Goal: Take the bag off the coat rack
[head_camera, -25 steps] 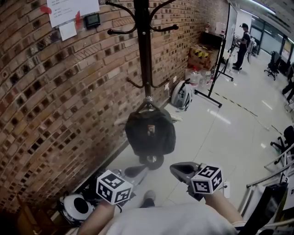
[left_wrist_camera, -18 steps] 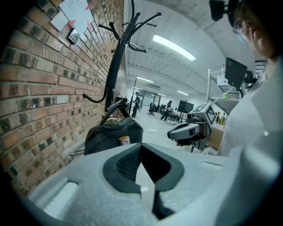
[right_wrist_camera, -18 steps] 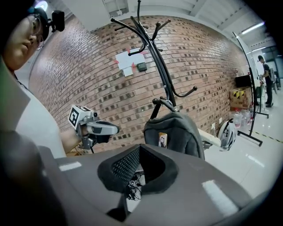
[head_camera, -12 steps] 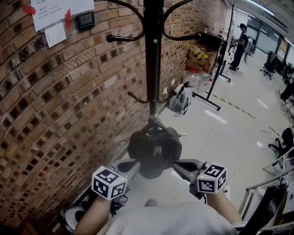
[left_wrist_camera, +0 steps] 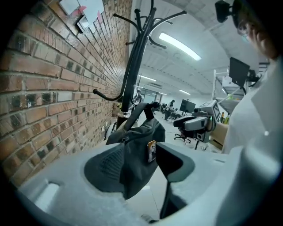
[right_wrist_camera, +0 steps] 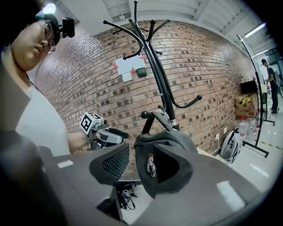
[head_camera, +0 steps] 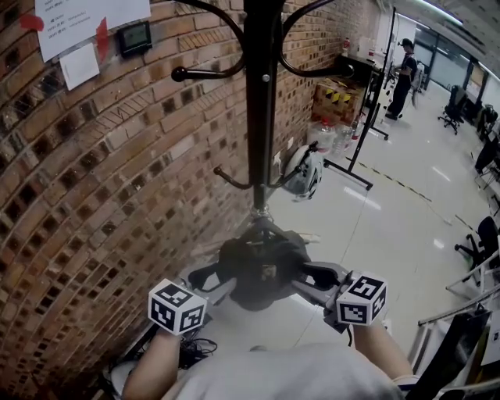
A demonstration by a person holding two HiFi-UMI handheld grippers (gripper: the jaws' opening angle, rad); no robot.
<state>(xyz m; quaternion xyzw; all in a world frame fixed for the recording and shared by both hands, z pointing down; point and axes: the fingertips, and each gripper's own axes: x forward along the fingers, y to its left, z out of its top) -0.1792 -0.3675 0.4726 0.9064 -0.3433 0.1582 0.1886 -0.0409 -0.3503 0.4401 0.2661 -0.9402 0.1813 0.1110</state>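
Seen from above, a person in a white shirt (head_camera: 289, 375) holds out two grippers, each bearing a black-and-white marker cube. The left gripper (head_camera: 207, 280) and right gripper (head_camera: 312, 280) sit close on either side of a dark grey bag (head_camera: 262, 273), at about its mid height.

In the left gripper view, the left gripper (left_wrist_camera: 141, 161) has its jaws spread wide, and the lower part of the bag (left_wrist_camera: 137, 141) hangs in the gap between them. The jaws are not clamped on it, and whether a pad touches the fabric cannot be told. In the right gripper view, the right gripper (right_wrist_camera: 141, 164) is likewise wide open, with the bag (right_wrist_camera: 163, 141) sitting in the gap, close against the jaw on the right of that view. A small pale tag shows on the bag's side.

The bag hangs by its strap from a low hook of a black coat rack (head_camera: 260, 101), close against the pole, clear of the floor. Longer curved hooks branch out higher up.

Just behind the rack runs a red brick wall (head_camera: 117, 195) with white papers (head_camera: 78, 19) and a small dark device (head_camera: 134, 37) fixed to it. Black cables (head_camera: 195, 348) lie at the wall's foot.

Farther off, a white backpack (head_camera: 306, 168) rests on the glossy pale floor (head_camera: 391, 226), beyond it a cardboard box (head_camera: 336, 98), and in the distance a person in dark clothes (head_camera: 404, 66) stands
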